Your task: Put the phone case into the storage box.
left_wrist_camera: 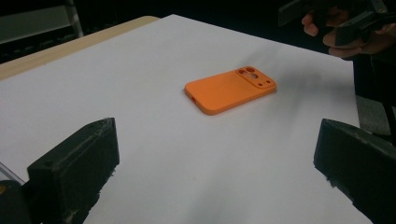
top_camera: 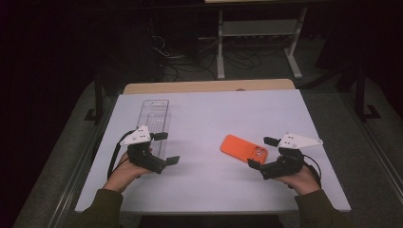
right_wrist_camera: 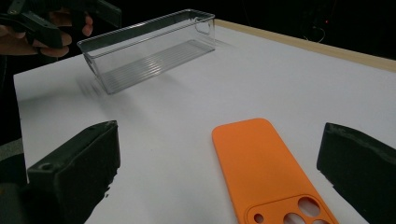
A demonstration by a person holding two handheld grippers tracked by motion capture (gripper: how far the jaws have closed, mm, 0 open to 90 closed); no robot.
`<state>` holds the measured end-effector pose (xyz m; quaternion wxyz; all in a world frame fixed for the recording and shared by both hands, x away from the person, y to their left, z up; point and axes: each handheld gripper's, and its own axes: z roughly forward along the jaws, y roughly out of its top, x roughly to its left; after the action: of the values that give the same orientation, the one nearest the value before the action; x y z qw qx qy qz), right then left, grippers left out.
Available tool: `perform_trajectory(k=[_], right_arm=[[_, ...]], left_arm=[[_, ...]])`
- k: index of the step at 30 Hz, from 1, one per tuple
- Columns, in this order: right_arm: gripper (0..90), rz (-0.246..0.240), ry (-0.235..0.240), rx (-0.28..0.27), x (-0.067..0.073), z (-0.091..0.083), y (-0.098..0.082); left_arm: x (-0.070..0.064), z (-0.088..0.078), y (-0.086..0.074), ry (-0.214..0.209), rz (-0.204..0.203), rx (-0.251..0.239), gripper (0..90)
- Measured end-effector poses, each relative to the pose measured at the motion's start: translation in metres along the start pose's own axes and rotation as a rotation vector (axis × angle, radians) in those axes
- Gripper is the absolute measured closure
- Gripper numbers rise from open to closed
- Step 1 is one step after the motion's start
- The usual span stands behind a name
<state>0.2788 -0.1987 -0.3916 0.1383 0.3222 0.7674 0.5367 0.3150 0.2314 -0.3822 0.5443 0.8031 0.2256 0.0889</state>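
While both tools stand ready, the right hand-held gripper [top_camera: 259, 153] sits nearest the orange phone case [top_camera: 244, 148], jaws wide and empty; the left hand-held gripper [top_camera: 164, 148] is likewise wide and empty beside the clear bin [top_camera: 156, 122]. Case lies flat, camera cut-outs toward the right gripper, on the white surface [top_camera: 209, 185]. Judged light, thin, somewhat flexible; best pinched across its long edges.
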Motion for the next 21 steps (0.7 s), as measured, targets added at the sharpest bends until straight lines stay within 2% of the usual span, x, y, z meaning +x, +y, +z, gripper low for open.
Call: perform_trajectory(k=[14, 15, 16, 21], right_arm=[[0.0, -0.006, 0.005, -0.001, 0.001, 0.0, 0.001], [0.0, -0.006, 0.004, 0.0, 0.001, 0.001, 0.001], [0.0, -0.01, 0.002, 0.001, 0.001, 0.001, 0.001], [0.0, -0.012, -0.002, 0.005, -0.001, 0.001, 0.001]], left_arm=[[-0.01, 0.008, 0.004, -0.027, 0.01, 0.001, 0.0], [-0.009, 0.009, 0.004, -0.03, 0.023, 0.008, 0.0], [-0.011, 0.011, 0.004, -0.031, 0.004, 0.001, 0.0], [-0.018, 0.02, 0.006, -0.061, 0.03, 0.023, 0.0]])
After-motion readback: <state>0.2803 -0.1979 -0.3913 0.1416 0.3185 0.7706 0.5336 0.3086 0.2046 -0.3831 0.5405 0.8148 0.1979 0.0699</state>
